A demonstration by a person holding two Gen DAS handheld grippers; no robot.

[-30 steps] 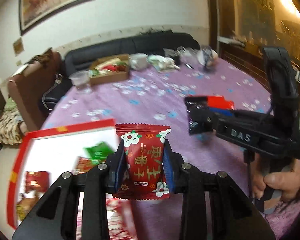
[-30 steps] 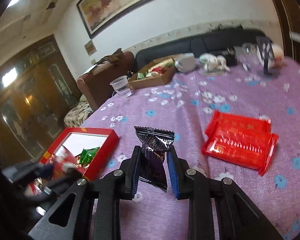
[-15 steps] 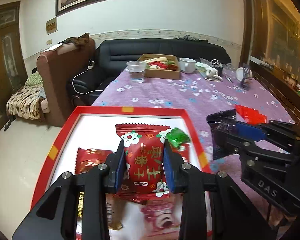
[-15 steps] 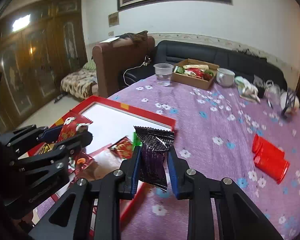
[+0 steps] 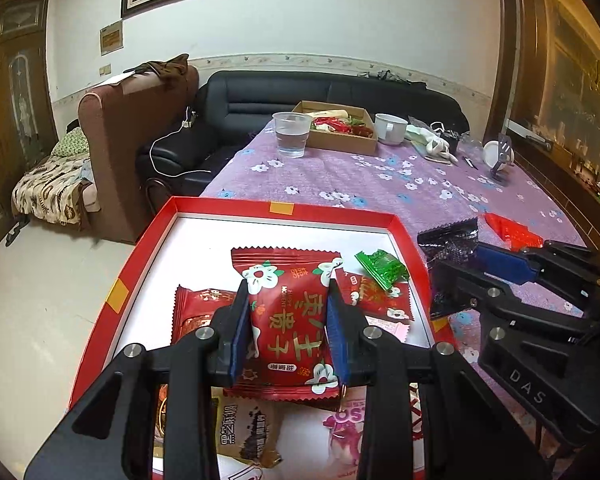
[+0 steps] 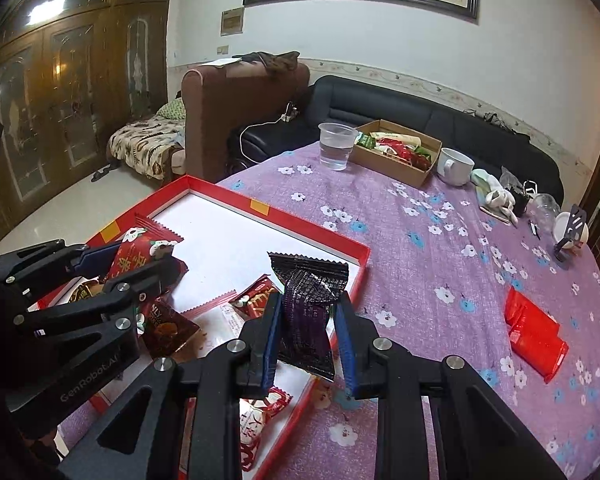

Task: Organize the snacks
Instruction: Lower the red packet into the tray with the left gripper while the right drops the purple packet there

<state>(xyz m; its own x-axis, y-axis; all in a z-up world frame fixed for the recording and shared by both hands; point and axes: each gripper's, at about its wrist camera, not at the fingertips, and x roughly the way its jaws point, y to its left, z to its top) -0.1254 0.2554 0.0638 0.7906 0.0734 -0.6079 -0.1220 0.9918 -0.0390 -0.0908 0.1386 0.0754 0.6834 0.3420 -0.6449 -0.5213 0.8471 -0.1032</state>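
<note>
Roughly midway, judging by the spread: red tray point(image 5: 140, 264) on the purple counter point(image 5: 380, 184) already holds several snacks, both tongs carry one more each, and red packs sit loose.

Left tongs point(image 5: 288, 332) pinch a red packet point(image 5: 288, 312) upright, pads pressed on both sides, hovering over the tray's middle. Under it in the tray: green candy point(image 5: 382, 264) toward the right rim, more red packets, a tan pack point(image 5: 246, 428) and a pink one point(image 5: 346, 428) near the front edge.

Right tongs point(image 6: 306, 344) pinch a dark packet point(image 6: 306, 308), held above the tray's right rim point(image 6: 360, 256), half over the tray, half over the counter. Neither packet is dropped yet.

Left to do, my guess: release both into the tray, then fetch the red packs point(image 6: 534, 336) lying on the counter well right of the tray. The cardboard box point(image 6: 396, 156) of snacks far behind the tray, beside a water cup point(image 6: 336, 146) and a mug point(image 6: 454, 166), may or may not be part of the job; can't tell.

Hidden or unclear: the tray's front part is blocked by tong arms in both views, so the snack count is unknown. Height of the packets above the tray is hard to judge through the fisheye. Dark packet's print is unreadable. Small clutter behind the mug is too tiny to name. Hands aren't visible.
</note>
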